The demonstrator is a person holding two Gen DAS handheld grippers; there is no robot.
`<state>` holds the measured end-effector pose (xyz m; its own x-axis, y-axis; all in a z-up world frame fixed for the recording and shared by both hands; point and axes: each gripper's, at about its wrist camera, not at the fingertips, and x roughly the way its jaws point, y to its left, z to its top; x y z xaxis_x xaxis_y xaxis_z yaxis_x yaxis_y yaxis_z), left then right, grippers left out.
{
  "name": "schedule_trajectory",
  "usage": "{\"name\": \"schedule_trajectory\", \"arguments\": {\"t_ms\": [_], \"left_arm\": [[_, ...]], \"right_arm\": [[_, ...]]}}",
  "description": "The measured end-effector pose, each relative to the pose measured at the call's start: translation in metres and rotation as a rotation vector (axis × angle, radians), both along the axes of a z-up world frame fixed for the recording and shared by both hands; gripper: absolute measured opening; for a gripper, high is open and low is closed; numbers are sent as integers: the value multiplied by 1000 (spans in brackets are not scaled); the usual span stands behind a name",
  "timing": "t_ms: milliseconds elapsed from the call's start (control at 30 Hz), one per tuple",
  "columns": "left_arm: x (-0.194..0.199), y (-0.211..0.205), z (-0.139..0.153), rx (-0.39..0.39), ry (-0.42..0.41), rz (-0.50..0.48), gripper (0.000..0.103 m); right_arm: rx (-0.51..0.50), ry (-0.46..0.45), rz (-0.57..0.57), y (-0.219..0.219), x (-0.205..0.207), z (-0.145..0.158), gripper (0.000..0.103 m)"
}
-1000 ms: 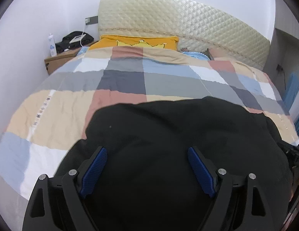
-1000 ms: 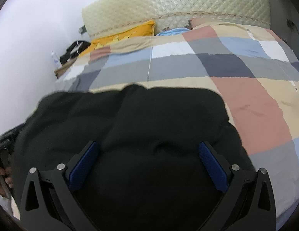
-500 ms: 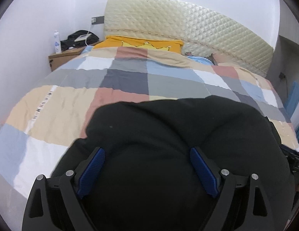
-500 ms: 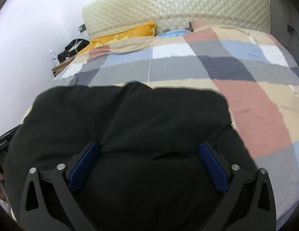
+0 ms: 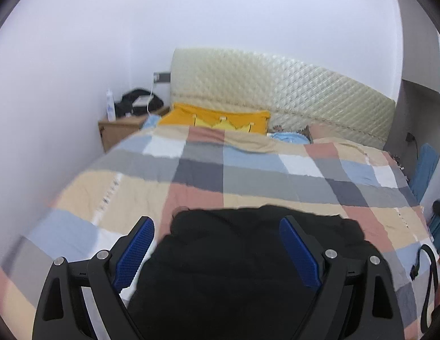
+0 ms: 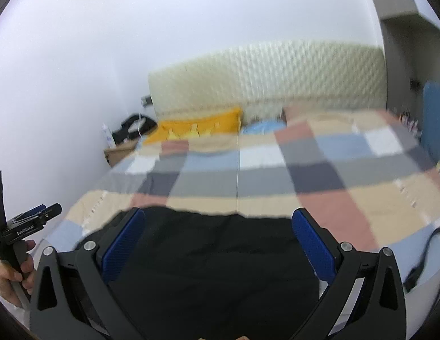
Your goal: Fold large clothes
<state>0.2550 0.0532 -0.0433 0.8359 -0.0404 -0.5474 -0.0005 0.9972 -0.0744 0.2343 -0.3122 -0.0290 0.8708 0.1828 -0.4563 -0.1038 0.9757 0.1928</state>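
Note:
A large black garment [image 5: 234, 269] lies in a compact heap on the near end of the checked bedspread [image 5: 248, 175]; it also shows in the right wrist view [image 6: 214, 269]. My left gripper [image 5: 217, 243] is open and empty, its blue pads [image 5: 135, 249] spread above the garment's near part. My right gripper [image 6: 217, 240] is open and empty too, its pads [image 6: 310, 243] either side of the garment. The left gripper and the hand holding it show at the left edge of the right wrist view [image 6: 33, 218].
A quilted cream headboard [image 5: 276, 93] stands at the far end, with a yellow pillow [image 5: 220, 119] and a light blue item [image 5: 288, 138] before it. A wooden nightstand [image 5: 118, 127] with a bottle and black bag is far left. A black cable [image 5: 427, 266] lies right.
Both grippers have pulled back and tilted up from the garment, so more wall and bedspread show. The black garment now fills less of each view. Both stay open.

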Motion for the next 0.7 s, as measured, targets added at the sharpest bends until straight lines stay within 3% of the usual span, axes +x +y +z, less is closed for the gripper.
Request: {"name": "schedule_trajectory", "arguments": {"t_ms": [167,300,533,700], "left_arm": [[-48,-5,71,-17,-50,-40,90],[-94,-11,111,-22,-88,-76,90],[-169,-30,150,-3,-192,-164,93],[-203,-37,158,-33,-194,-169,93]], "right_arm": [[19,-97,16,6,-50,69,103],[-5,-95,42,20,-79,100,103],[3,-127,62,35,-140,121,103],[-23,-184,76,49,-181,133,103]]}}
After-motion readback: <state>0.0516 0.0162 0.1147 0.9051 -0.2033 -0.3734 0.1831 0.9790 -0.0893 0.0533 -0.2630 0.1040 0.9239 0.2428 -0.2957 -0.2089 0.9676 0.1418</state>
